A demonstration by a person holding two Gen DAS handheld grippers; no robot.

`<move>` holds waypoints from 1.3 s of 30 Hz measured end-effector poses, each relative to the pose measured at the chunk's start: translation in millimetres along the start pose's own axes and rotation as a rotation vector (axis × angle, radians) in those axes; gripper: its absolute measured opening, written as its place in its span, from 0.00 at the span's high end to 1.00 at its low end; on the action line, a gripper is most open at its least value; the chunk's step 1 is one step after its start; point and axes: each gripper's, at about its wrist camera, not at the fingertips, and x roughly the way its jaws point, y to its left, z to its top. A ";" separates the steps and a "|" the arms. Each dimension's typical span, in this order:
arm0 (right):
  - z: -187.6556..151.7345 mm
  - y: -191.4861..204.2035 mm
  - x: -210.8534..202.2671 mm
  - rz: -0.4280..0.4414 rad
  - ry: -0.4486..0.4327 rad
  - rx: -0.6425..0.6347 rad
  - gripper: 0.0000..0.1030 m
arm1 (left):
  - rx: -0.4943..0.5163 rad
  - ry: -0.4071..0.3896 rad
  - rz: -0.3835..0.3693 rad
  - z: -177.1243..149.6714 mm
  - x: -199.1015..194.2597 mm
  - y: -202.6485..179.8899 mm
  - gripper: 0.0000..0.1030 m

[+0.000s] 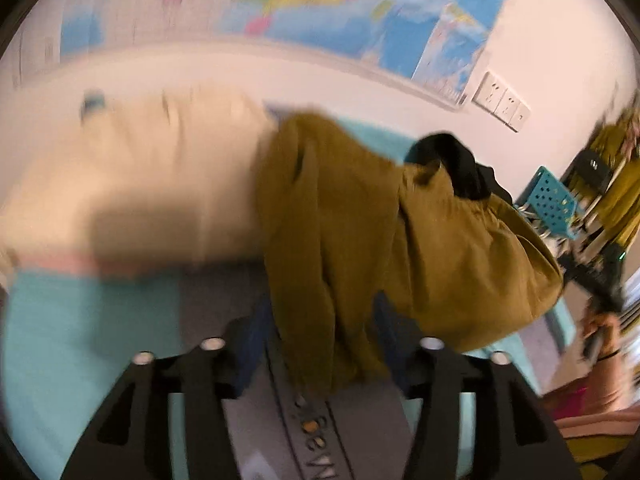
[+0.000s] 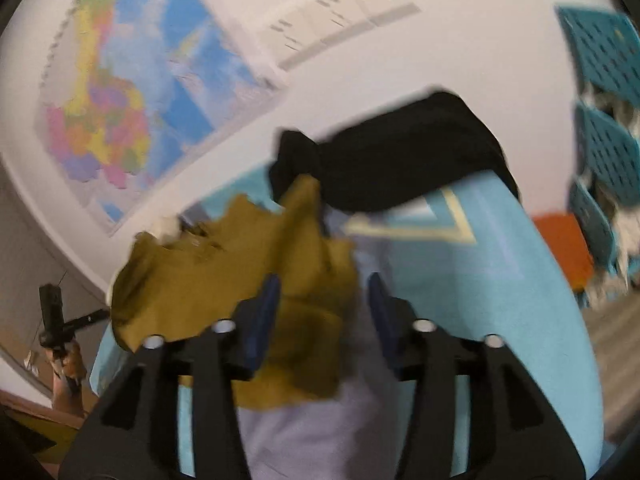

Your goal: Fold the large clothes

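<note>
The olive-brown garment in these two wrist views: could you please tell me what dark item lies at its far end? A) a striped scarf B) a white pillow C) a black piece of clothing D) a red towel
C: a black piece of clothing sits bunched at the far end of the olive-brown garment, on the light blue surface, and it shows in both wrist views.

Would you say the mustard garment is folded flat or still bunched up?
Bunched up: the mustard garment hangs in loose, deep folds, lying crumpled over the mat.
</note>
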 end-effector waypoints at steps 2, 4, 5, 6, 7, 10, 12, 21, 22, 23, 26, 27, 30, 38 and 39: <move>13.2 20.9 9.9 0.006 0.004 -0.064 0.36 | 0.065 -0.039 0.031 11.0 -8.9 -13.9 0.40; 23.3 45.6 28.0 -0.007 0.028 -0.150 0.37 | 0.122 -0.047 -0.003 21.1 -6.8 -31.4 0.37; 26.7 54.4 35.5 -0.021 0.033 -0.177 0.37 | 0.147 -0.038 -0.028 25.4 -1.7 -40.8 0.35; 31.3 64.8 49.4 -0.003 0.053 -0.201 0.37 | 0.168 -0.028 -0.033 26.1 2.2 -47.0 0.35; 34.1 70.3 56.8 0.007 0.063 -0.207 0.39 | 0.200 -0.007 -0.030 29.4 12.9 -57.1 0.35; 35.8 96.7 81.9 0.017 0.104 -0.284 0.39 | 0.279 0.079 -0.003 33.4 53.7 -81.2 0.35; 32.6 107.7 102.7 0.015 0.180 -0.322 0.31 | 0.281 0.156 0.038 38.3 84.8 -88.2 0.37; 17.2 113.8 149.6 -0.117 0.275 -0.437 0.98 | 0.223 0.192 0.113 58.1 118.3 -79.0 0.96; 24.2 117.0 142.0 -0.112 0.228 -0.442 0.98 | 0.196 0.182 0.097 62.9 116.1 -74.3 0.97; 32.3 120.4 134.0 -0.099 0.182 -0.440 0.98 | 0.185 0.166 0.091 67.1 113.7 -72.3 0.97; 61.5 134.3 113.7 -0.091 0.056 -0.435 0.98 | 0.140 0.136 0.063 81.3 107.9 -66.6 0.97; 69.9 142.7 109.5 -0.094 -0.004 -0.449 0.98 | 0.130 0.117 0.060 86.1 106.0 -67.1 0.97; 76.8 145.4 130.7 -0.108 0.004 -0.446 0.98 | 0.107 0.080 0.088 95.8 103.9 -62.8 0.97; 40.9 100.4 214.4 -0.205 0.291 -0.371 0.82 | 0.099 0.146 0.094 83.5 135.1 -41.1 0.85; 43.7 101.5 208.3 -0.197 0.276 -0.368 0.74 | 0.096 0.140 0.084 83.2 132.1 -40.4 0.83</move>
